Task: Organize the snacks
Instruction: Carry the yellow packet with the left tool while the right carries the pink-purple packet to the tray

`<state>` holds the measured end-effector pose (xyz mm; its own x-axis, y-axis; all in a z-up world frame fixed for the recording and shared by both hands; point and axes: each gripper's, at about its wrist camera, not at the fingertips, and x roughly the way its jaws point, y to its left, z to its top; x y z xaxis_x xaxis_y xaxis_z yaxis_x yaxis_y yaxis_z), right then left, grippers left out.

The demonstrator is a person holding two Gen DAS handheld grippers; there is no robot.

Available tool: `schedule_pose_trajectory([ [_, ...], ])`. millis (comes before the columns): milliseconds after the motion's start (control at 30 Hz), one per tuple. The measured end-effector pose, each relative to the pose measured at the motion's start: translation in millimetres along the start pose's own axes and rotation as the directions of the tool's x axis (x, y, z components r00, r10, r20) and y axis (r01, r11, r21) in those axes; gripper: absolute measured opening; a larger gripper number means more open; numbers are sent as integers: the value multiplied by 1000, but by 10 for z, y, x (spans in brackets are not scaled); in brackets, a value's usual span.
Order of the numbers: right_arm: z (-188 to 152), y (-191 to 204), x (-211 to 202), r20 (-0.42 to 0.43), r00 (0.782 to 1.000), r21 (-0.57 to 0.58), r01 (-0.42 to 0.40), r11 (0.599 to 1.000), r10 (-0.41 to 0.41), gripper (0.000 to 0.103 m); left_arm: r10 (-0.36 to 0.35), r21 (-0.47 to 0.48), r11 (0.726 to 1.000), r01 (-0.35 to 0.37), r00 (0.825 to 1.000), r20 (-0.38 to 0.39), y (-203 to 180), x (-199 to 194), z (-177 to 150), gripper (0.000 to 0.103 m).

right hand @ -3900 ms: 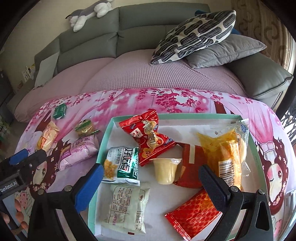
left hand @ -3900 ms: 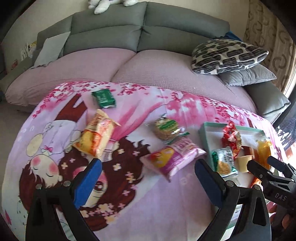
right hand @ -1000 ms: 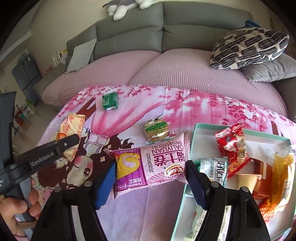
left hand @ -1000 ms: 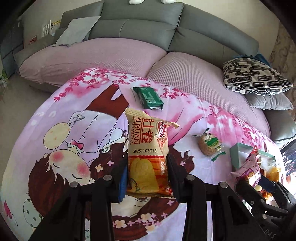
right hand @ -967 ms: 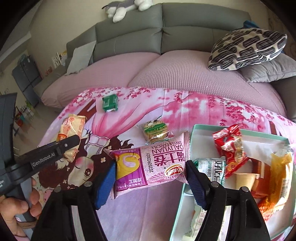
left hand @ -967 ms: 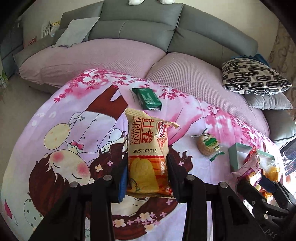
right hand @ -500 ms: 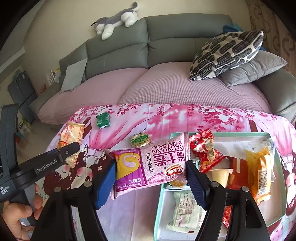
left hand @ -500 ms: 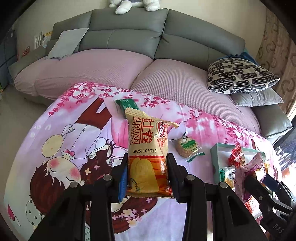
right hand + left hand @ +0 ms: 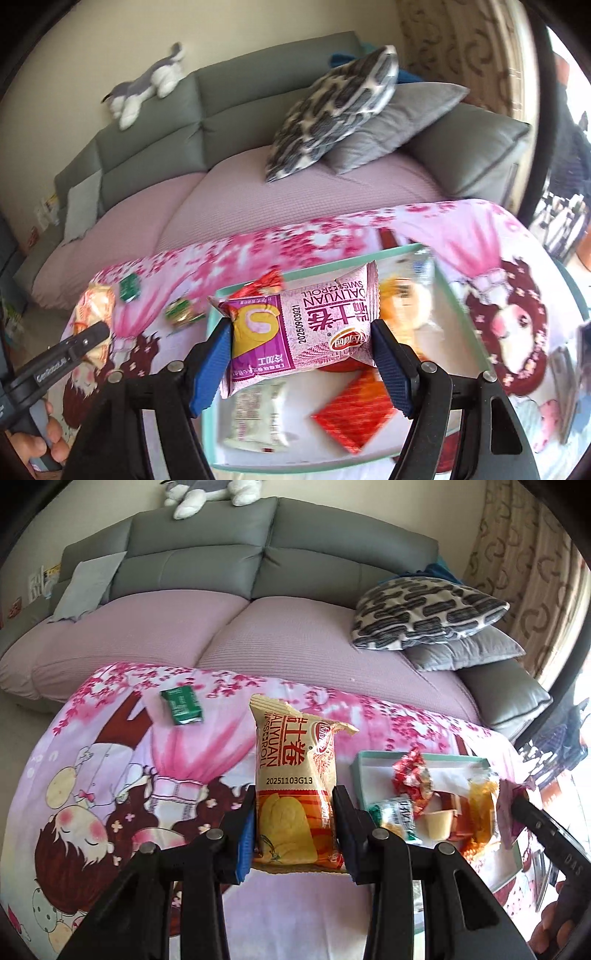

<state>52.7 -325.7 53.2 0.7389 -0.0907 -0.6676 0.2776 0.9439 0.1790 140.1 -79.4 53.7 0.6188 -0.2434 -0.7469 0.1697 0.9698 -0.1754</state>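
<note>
My left gripper (image 9: pixel 295 827) is shut on an orange Swiss roll packet (image 9: pixel 295 775), held upright above the pink cartoon blanket (image 9: pixel 110 775). My right gripper (image 9: pixel 301 354) is shut on a pink Swiss roll packet (image 9: pixel 299 328), held crosswise over the teal tray (image 9: pixel 210 406). The tray (image 9: pixel 360 766) holds several snacks: a red packet (image 9: pixel 410 775), a green-white packet (image 9: pixel 393 814), a jelly cup (image 9: pixel 437 821). A green packet (image 9: pixel 181 705) and a round green-wrapped snack (image 9: pixel 181 312) lie loose on the blanket. The left gripper's arm and orange packet (image 9: pixel 92 314) show at the right wrist view's left edge.
A grey sofa (image 9: pixel 221 554) with a lilac cover runs behind the blanket. A patterned pillow (image 9: pixel 424 613) and a grey cushion (image 9: pixel 465 653) rest at its right end. A plush toy (image 9: pixel 147 88) lies on the backrest. A hand (image 9: pixel 37 446) grips the left tool.
Both grippers have moved right and risen with their packets. The right one now holds the pink packet over the tray instead of beside it. The tray sits nearer in the left wrist view.
</note>
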Motion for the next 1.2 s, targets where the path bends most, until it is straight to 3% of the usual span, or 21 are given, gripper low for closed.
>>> schedule_pose_trajectory([
  [233, 12, -440, -167, 10, 996, 97, 91, 991, -92, 76, -92, 100, 991, 94, 996, -23, -505, -4, -65, 40],
  [500, -98, -519, -136, -47, 993, 98, 109, 989, -104, 76, -134, 209, 967, 149, 987, -85, -1003, 107, -227, 40],
  [800, -230, -478, 132, -149, 983, 41, 114, 993, -107, 76, -134, 275, 945, 174, 978, -159, -1313, 285, -432, 40],
  [1200, -345, -491, 384, -241, 964, 12, 117, 993, -111, 76, -99, 289, 944, 160, 972, -214, -1378, 493, -569, 40],
])
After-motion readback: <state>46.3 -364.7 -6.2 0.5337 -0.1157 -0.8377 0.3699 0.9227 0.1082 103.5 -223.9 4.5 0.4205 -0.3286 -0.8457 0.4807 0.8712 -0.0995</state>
